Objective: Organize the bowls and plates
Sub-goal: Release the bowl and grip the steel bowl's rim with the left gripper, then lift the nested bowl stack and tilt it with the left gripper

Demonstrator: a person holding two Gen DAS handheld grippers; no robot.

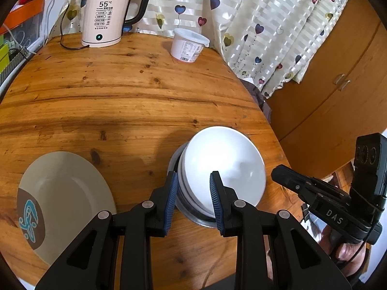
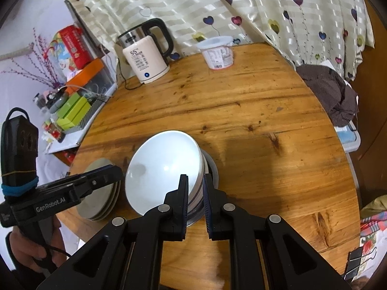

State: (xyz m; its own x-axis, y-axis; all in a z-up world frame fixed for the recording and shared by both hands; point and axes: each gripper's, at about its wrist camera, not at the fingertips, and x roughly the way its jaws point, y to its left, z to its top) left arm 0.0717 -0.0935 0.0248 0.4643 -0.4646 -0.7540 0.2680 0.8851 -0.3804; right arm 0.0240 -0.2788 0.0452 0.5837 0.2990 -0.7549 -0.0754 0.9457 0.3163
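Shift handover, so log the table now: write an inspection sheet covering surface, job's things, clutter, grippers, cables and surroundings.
Surface: round wooden table, no spills seen.
Job's things: white bowls nested and tilted in a metal bowl; beige plates stacked to their left.
Clutter: kettle and lidded tub at the far edge.
Grippers: left gripper, fingers part open at the bowls' near rim, contact unclear; right gripper, fingers nearly shut at the stack's side, grip unclear.
Cables: kettle cord lying on the table.
Surroundings: heart-print curtain, wooden cabinet, brown cloth by the table edge.
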